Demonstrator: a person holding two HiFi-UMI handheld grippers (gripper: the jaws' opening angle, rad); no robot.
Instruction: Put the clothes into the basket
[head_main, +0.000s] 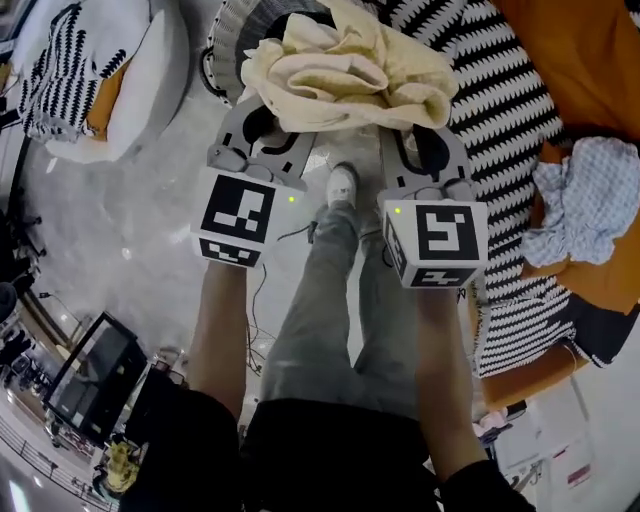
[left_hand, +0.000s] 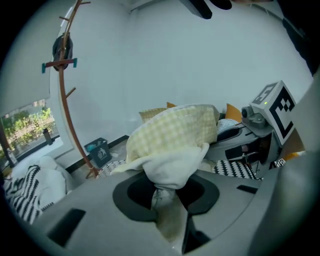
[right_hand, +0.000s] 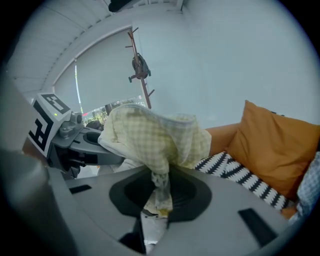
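A soft, pale yellow cloth (head_main: 340, 65) with a fine woven check is bunched into a loose, crumpled heap and held up in the air between both tools. The left gripper (head_main: 265, 115) has its grey plastic jaws clamped on a twisted fold of the cloth (left_hand: 172, 135), which bulges out above them, smooth and cream on its underside. The right gripper (head_main: 425, 140) has its jaws pinched tight on another narrow, rope-like fold (right_hand: 155, 137).

In the head view the bundle covers part of a round basket (head_main: 212, 50) with a black-and-white striped woven wall, standing on the glossy grey floor (head_main: 150, 210). To the right lies a sofa throw (head_main: 500, 110) in a bold black-and-white zigzag, with a rumpled light blue checked garment (head_main: 585, 200) on it beside plump orange cushions (right_hand: 272, 150).
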